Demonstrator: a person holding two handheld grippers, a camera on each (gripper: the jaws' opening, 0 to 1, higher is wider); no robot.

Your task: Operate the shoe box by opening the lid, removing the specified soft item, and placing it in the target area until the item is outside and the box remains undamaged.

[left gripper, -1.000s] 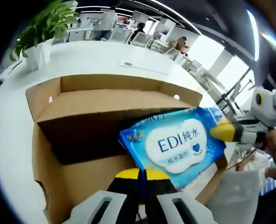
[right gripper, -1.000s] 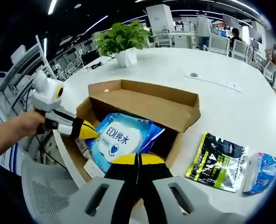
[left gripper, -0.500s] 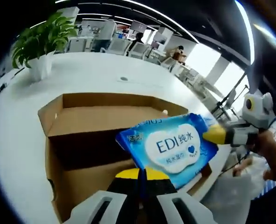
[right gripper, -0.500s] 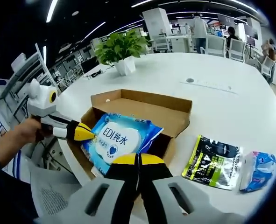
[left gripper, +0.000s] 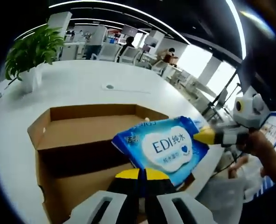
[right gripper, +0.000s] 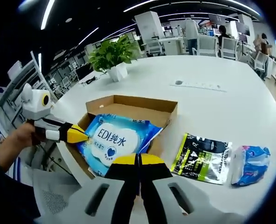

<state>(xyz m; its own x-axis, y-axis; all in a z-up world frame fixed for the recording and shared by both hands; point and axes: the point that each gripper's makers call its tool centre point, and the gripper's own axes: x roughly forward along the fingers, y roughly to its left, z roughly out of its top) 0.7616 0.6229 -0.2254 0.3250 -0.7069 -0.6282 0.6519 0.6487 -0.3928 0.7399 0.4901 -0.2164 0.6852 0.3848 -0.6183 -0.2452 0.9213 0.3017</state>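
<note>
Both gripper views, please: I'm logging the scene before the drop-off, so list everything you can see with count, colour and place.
Shoe box: one, brown cardboard, open, on the table.
Wipes pack: one, blue with white label, held above the box by both tongs.
Black pouch: one, black and green, on the table right of the box.
Small packet: one, blue and white, right of the black pouch.
Potted plant: one, green in white pot, beyond the box.
Table: one, white.
Left tongs: yellow-tipped, shut on the wipes pack.
Right tongs: yellow-tipped, shut on the wipes pack.

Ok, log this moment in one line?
stage: lifting out | item: wipes pack above open shoe box | left gripper: shut on pack | right gripper: shut on pack
</note>
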